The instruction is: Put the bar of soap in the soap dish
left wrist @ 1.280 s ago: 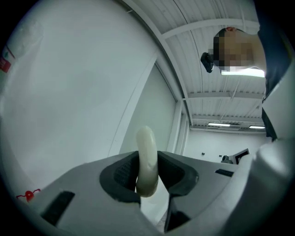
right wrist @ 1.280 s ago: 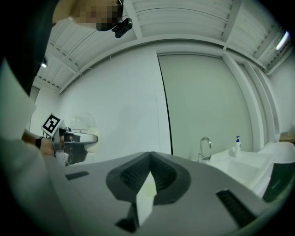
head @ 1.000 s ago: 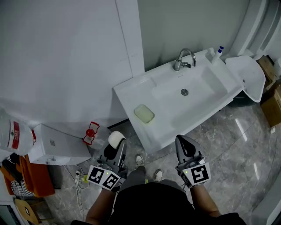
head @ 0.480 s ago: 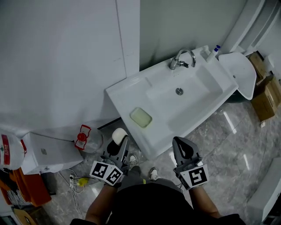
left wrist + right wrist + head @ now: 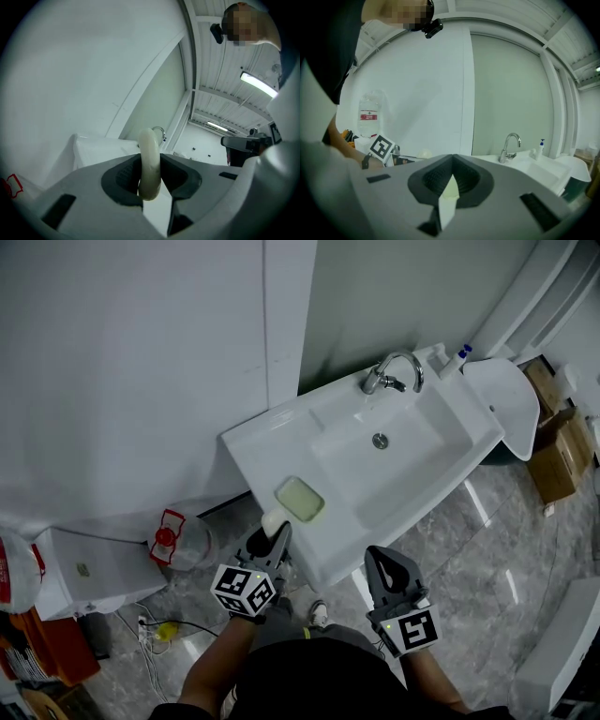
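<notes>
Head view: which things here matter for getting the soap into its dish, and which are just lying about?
Part of the job:
bar of soap, clamped in the left hand-held gripper
pale green soap dish on the sink ledge

Just lying about:
tap
blue-topped bottle
red-capped water jug
cardboard boxes
right hand-held gripper, shut and empty

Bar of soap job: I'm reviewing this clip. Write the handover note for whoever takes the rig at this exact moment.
Left gripper: shut on the pale cream oval bar of soap, held on edge.
Right gripper: shut, empty, in front of the white sink.
Pale green rectangular soap dish: empty, on the sink's left ledge; in the head view the soap is just short of it.
Done: soap in grip.
Left: bring it over the dish, set it in, release.
</notes>
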The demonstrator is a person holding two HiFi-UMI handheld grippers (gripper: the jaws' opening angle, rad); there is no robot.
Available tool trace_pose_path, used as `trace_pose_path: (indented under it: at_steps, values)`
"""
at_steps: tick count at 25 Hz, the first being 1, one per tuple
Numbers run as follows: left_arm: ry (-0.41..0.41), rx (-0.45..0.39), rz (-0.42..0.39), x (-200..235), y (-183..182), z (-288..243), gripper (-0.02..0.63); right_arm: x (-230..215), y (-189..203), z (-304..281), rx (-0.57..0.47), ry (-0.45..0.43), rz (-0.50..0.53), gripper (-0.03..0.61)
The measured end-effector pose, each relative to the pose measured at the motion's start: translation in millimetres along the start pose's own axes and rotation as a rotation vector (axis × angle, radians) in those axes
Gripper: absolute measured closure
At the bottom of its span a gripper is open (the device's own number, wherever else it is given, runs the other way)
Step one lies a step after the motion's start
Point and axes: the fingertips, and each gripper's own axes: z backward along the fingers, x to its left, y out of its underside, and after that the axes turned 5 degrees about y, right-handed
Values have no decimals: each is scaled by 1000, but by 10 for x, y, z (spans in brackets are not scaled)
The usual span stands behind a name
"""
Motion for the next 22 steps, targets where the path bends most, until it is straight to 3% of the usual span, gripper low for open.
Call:
trace_pose_path:
  at_steps: [4, 13, 22]
  values:
    - [6, 44, -8, 98, 125, -239, 498, -23, 13, -19, 11, 12, -6, 566]
    - [-26, 138, 84, 350, 459, -683, 497, -110, 86, -11, 35, 48, -12, 566]
    - [-54, 204, 124, 440, 684, -935, 497, -249, 119, 32, 46, 87, -14, 566]
